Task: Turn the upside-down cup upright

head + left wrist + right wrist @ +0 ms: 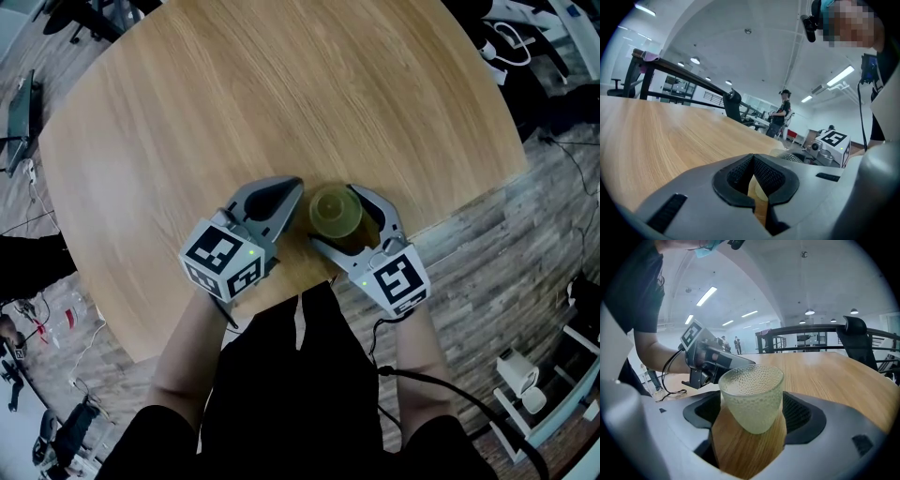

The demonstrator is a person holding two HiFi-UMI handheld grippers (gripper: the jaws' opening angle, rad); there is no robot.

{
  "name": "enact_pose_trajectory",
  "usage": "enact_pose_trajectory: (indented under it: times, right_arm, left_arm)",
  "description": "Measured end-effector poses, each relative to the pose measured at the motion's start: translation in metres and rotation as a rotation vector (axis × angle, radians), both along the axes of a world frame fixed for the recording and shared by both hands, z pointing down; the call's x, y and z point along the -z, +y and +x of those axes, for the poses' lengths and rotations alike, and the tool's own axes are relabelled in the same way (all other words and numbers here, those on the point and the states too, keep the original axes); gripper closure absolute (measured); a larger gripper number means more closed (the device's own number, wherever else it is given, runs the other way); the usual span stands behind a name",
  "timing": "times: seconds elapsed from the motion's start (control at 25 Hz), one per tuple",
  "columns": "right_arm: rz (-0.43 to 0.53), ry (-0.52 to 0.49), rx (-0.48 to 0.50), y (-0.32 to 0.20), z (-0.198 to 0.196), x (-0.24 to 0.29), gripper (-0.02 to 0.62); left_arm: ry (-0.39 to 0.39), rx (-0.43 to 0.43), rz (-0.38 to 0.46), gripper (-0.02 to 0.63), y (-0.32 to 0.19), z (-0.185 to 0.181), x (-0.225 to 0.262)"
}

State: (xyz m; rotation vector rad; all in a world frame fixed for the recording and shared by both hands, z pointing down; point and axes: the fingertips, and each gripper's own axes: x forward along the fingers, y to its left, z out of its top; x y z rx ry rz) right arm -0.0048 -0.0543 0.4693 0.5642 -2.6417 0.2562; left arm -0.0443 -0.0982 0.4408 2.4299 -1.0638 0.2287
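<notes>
R tongs (752,405) are clamped on the cup (751,397). The black knurled pads (802,414) meet its sides L & R in the right gripper view, so it's held, not just framed. The cup sits dead centre betw my R jaws, lower-middle in the head view. Its long axis is approx vertical, wide mouth up, narrow rounded base down, maybe a slight lean. So the flip looks done imo. What's left is prob. to seat the base flat on the surface (234,103) & let go. Can't tell if the base touches the wood yet.

L tongs (753,161) are clenched w/ nothing in them, only a sliver of wood showing thru the gap. In the head view they lie just left of the cup, tip near it, not clearly touching. R is the hand that counts here.

Cup: translucent yellow-green, dimpled all over, tapered. It looks rigid, glass or hard plastic, & the bumps shd help grip. My tongs are smooth grey plastic. Surface: pale wood grain, matte, rounded outline
</notes>
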Motion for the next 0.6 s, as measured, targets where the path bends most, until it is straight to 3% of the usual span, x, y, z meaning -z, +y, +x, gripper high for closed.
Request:
enact_pose_trajectory:
  times: [0.2, 0.36, 0.44, 0.48, 0.52, 0.6]
  right_arm:
    - [0.043, 0.007, -0.036, 0.021, 0.035, 0.045, 0.236]
    - [0.107, -0.098, -0.065, 0.049, 0.047, 0.132, 0.239]
    - [0.183, -0.145, -0.116, 0.052, 0.048, 0.177, 0.258]
    - [0.230, -0.172, -0.169, 0.051, 0.051, 0.200, 0.339]
    - [0.265, -0.203, -0.226, 0.051, 0.054, 0.220, 0.535]
    - [0.294, -0.252, -0.299, 0.057, 0.055, 0.250, 0.565]
  left_arm:
    - [-0.033, 0.052, 0.094, 0.598, 0.014, -0.006, 0.054]
    - [-0.053, 0.128, 0.195, 0.598, 0.049, -0.003, 0.119]
    - [-0.054, 0.178, 0.257, 0.598, 0.060, 0.000, 0.152]
    - [-0.046, 0.208, 0.280, 0.598, 0.066, 0.001, 0.168]
    - [-0.034, 0.239, 0.297, 0.598, 0.073, 0.002, 0.182]
    - [-0.014, 0.294, 0.323, 0.598, 0.089, 0.002, 0.207]
